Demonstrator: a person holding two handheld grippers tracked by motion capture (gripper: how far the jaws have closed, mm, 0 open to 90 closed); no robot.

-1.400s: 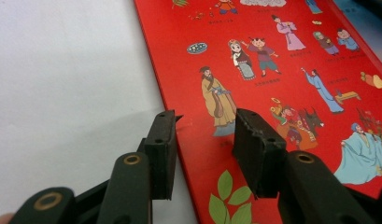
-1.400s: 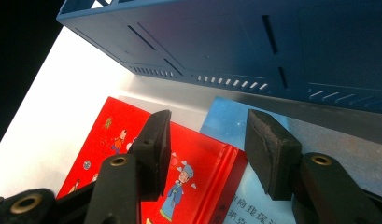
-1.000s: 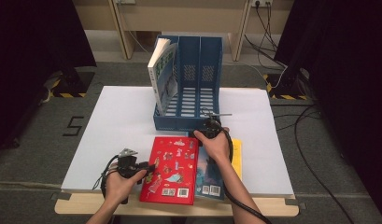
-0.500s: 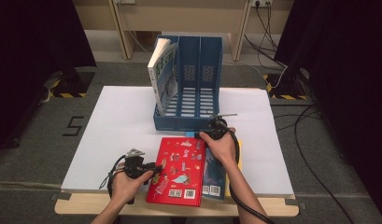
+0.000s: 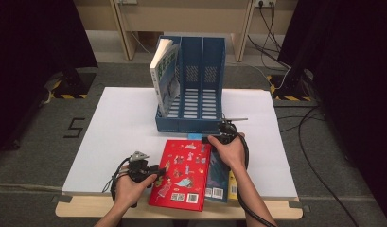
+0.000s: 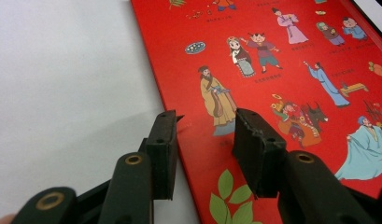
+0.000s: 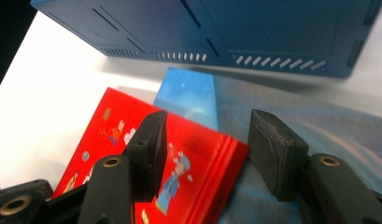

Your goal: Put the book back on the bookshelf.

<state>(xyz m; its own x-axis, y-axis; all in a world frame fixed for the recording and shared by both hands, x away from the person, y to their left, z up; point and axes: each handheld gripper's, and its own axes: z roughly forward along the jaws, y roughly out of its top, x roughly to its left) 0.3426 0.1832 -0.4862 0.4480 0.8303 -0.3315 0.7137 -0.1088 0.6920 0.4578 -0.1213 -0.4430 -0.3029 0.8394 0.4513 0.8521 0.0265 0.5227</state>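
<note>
Left claw [image 6: 202, 135], parted, straddles the glossy red illustrated book's [image 5: 181, 172] edge to lift it; right claw [image 7: 205, 140], just widened, brackets its far corner

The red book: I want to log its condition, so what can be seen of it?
The red book lies flat and closed at the table's near edge, its glossy cover printed with small cartoon figures in robes, green leaves and codes by its near edge. It rests partly on a blue book. The left tool straddles its left edge, jaws open; the right tool brackets its far right corner, open.
</note>
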